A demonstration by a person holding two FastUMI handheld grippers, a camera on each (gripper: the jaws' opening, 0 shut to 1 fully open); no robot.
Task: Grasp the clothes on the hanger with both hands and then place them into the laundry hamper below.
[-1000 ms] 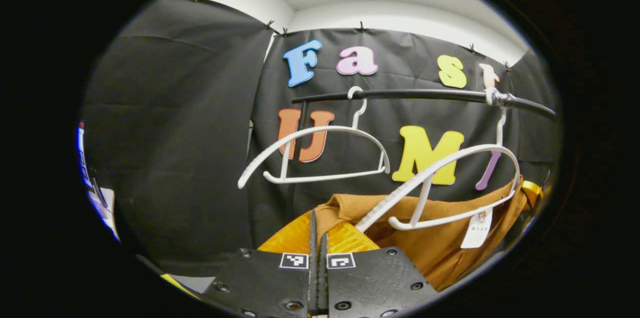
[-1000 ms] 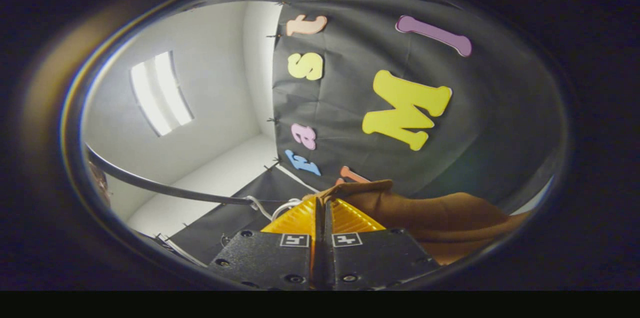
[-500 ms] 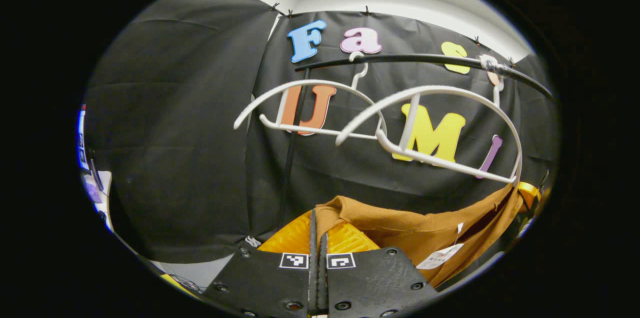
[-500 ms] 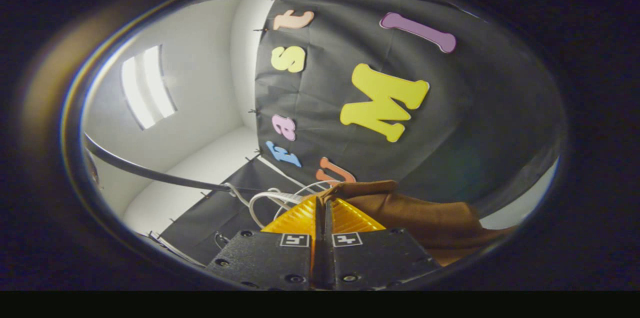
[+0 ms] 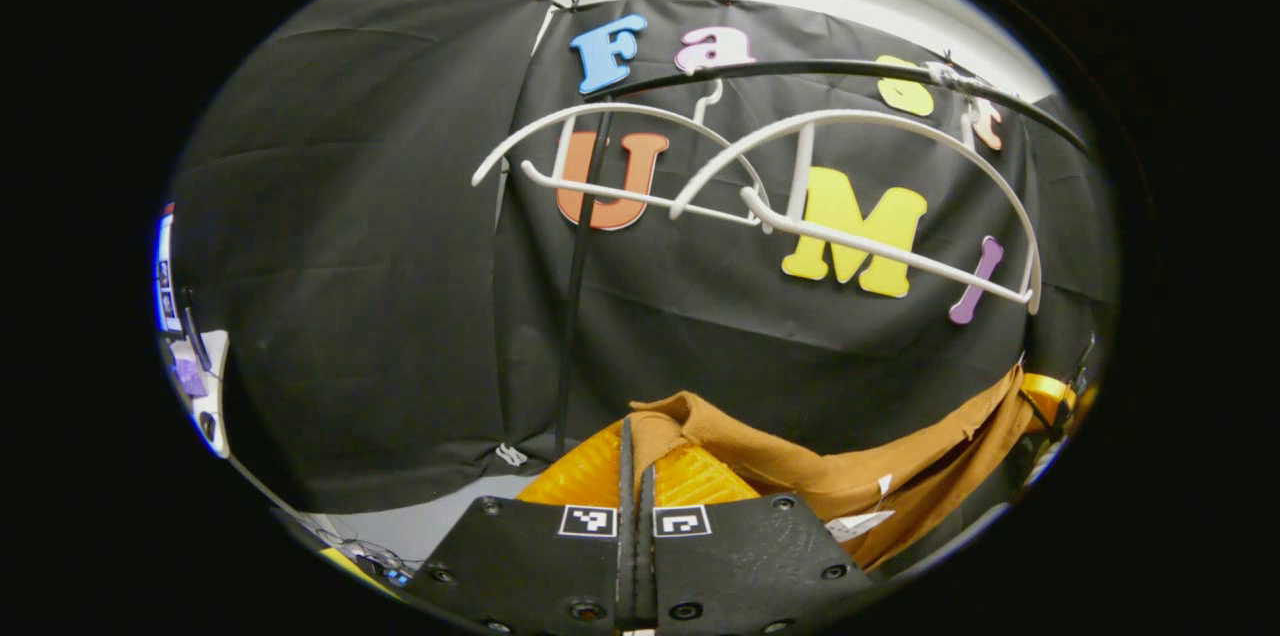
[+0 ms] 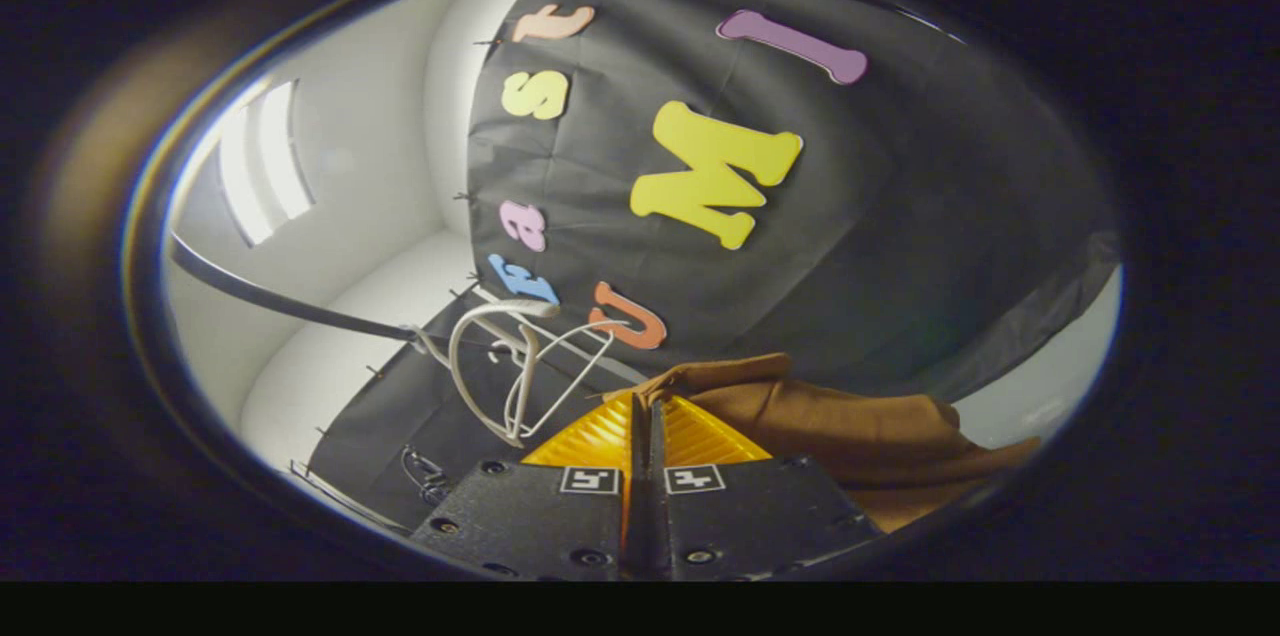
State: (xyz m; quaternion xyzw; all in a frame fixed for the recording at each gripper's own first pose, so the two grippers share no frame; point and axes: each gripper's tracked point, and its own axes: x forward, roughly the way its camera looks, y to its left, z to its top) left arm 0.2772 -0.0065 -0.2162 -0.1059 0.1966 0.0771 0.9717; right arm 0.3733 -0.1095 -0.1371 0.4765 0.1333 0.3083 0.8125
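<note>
Both of your grippers are pinched closed on the brown garment (image 5: 850, 466): your left gripper (image 5: 634, 451) clamps one edge, your right gripper (image 6: 644, 426) the other. It hangs between them, below and clear of the two bare white hangers (image 5: 800, 206) on the black rail (image 5: 820, 69)

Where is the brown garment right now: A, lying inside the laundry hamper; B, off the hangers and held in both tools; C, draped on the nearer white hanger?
B: the brown garment hangs below the bare white hangers, pinched in the left tool and, in the right gripper view, in the right tool.
</note>
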